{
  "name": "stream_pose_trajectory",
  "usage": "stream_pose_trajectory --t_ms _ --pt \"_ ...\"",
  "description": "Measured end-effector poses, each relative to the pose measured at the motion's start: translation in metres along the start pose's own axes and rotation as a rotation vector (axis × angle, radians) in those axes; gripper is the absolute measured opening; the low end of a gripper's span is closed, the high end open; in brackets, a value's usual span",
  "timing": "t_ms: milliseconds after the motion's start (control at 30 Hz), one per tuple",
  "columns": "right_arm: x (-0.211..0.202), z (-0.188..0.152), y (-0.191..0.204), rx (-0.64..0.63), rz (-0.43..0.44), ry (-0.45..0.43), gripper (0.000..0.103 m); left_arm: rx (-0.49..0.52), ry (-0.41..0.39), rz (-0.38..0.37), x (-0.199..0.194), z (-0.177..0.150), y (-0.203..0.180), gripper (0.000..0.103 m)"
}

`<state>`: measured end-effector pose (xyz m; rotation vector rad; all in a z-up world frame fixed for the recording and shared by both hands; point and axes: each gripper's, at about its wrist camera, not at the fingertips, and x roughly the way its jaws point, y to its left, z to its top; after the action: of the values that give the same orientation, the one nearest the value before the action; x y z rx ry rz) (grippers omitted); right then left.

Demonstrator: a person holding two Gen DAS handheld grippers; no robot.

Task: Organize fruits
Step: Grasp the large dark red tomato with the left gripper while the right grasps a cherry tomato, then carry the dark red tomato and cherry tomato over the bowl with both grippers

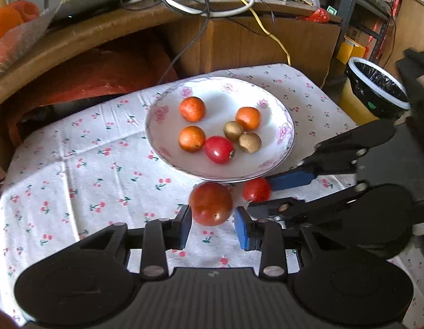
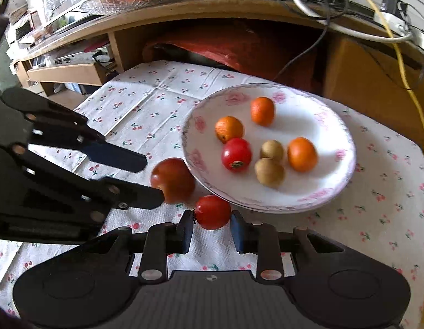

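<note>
Beside the plate [image 1: 283, 148], two tomatoes [image 1: 211, 203] between tongs [image 1: 213, 223].

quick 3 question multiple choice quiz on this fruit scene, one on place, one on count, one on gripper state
1. Where does the large tomato lie?
A. on the plate
B. on the cloth by the plate's near rim
C. in the bin

2. How many fruits lie on the plate?
A. four
B. six
C. eight

3. How does the right gripper stand at the small tomato?
A. open, a finger on each side
B. shut with nothing between
C. far off over the plate

Answers:
1 B: it sits on the cherry-print cloth, between the left gripper fingers.
2 B: three orange, two brown, one red.
3 A: gaps show beside the tomato.
</note>
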<state>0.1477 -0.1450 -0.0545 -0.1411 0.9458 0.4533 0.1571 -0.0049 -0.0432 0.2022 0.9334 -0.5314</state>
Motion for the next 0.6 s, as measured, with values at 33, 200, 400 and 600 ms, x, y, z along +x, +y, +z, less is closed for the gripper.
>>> stream_pose_trajectory --t_ms 33,200,400,600 --pt "-0.003 -0.001 -0.002 0.01 0.004 -0.001 0.025 0.004 0.004 0.004 0.003 0.0 -0.001 0.042" --pt "-0.013 -0.01 -0.008 0.019 -0.003 0.007 0.025 -0.002 0.0 0.039 0.014 0.003 0.0 0.046" --pt "-0.017 -0.016 -0.014 0.028 -0.012 0.033 0.025 -0.02 -0.004 0.051 0.026 0.006 0.0 0.048" --pt "-0.022 -0.013 -0.015 0.025 -0.012 0.035 0.025 -0.007 0.008 0.077 0.037 0.005 -0.004 0.048"
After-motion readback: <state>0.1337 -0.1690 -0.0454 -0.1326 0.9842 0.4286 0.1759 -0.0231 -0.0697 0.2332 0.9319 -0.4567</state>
